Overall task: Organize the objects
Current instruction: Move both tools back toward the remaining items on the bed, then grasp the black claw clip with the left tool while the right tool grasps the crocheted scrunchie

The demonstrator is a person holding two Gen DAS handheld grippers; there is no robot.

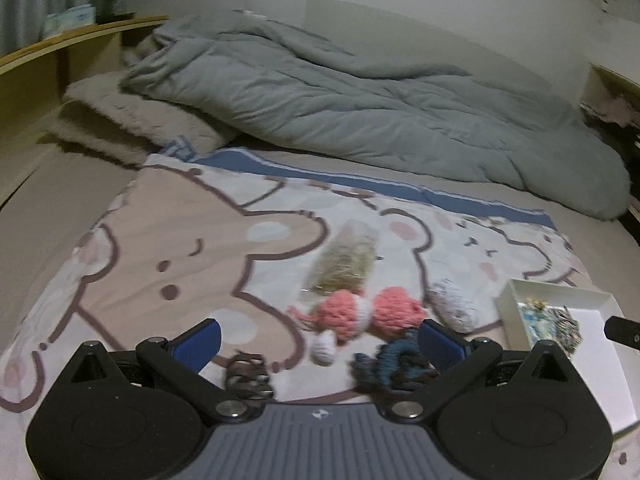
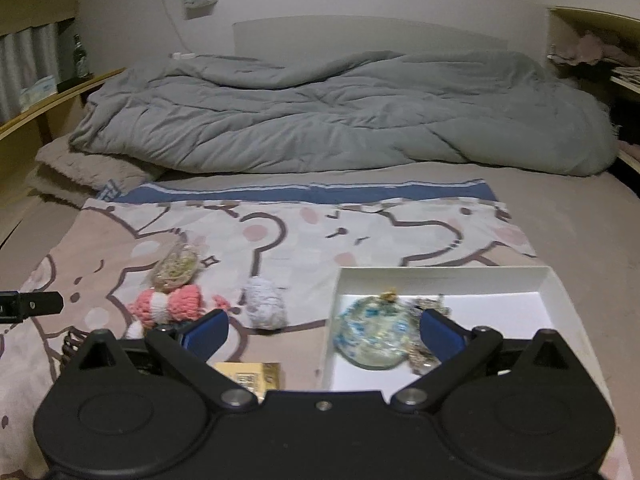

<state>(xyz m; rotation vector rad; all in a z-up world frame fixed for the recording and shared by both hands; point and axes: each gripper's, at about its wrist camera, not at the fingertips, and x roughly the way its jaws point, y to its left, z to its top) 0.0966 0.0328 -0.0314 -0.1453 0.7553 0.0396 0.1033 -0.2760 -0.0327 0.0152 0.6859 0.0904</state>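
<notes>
Small items lie on a bear-print cloth [image 1: 168, 240] on a bed. A pink and white knitted toy [image 1: 356, 312] [image 2: 168, 304], a white knitted ball [image 1: 454, 304] [image 2: 264, 308], a clear bag of gold bits [image 1: 344, 264] [image 2: 176, 266], a dark blue-black scrunchie [image 1: 396, 368] and a dark coiled hair tie [image 1: 246, 376] lie loose. A white tray [image 2: 552, 280] [image 1: 560, 292] holds a blue-patterned pouch [image 2: 372, 332] and a chain. My left gripper [image 1: 320, 340] is open over the loose items. My right gripper [image 2: 324, 332] is open at the tray's left edge.
A grey duvet [image 1: 360, 104] [image 2: 340, 116] is heaped across the far bed. A beige fleece pillow [image 1: 132, 120] lies at far left. A small gold box [image 2: 252, 376] sits under my right gripper. Wooden shelves [image 1: 60, 48] stand at the sides.
</notes>
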